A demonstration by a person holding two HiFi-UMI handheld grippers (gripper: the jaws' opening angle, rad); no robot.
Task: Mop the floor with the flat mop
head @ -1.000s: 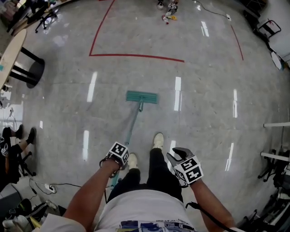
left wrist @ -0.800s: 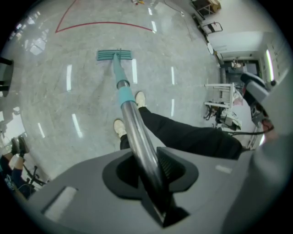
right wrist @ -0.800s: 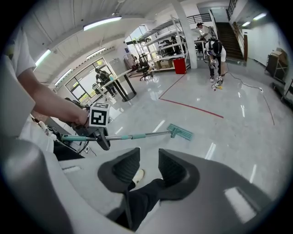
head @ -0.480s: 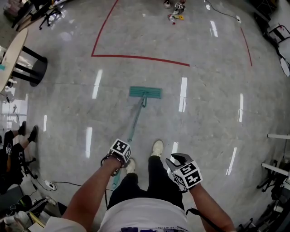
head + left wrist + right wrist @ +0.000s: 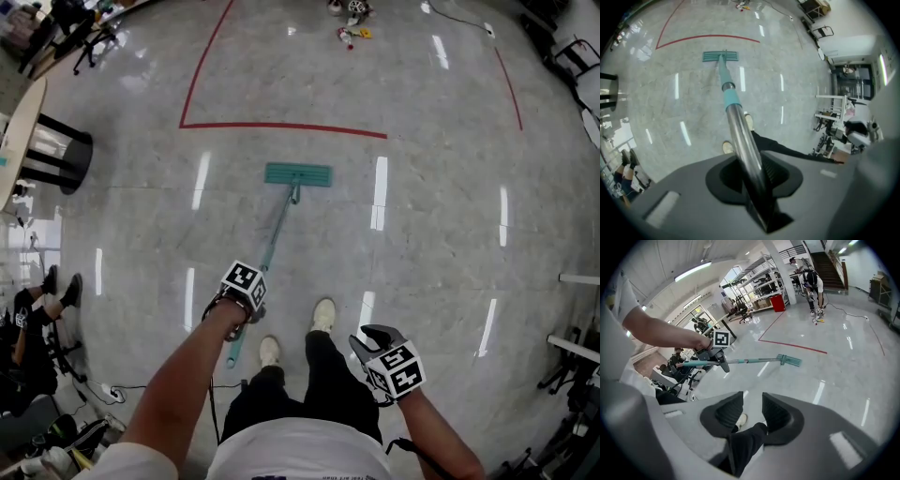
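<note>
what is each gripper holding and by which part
The left gripper is shut on the flat mop, on its metal handle near the top, just below the teal end grip. The right gripper holds nothing; its jaws stand apart.

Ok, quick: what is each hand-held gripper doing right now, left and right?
Left hand-held gripper: closed on the mop handle.
Right hand-held gripper: open, holding nothing.
</note>
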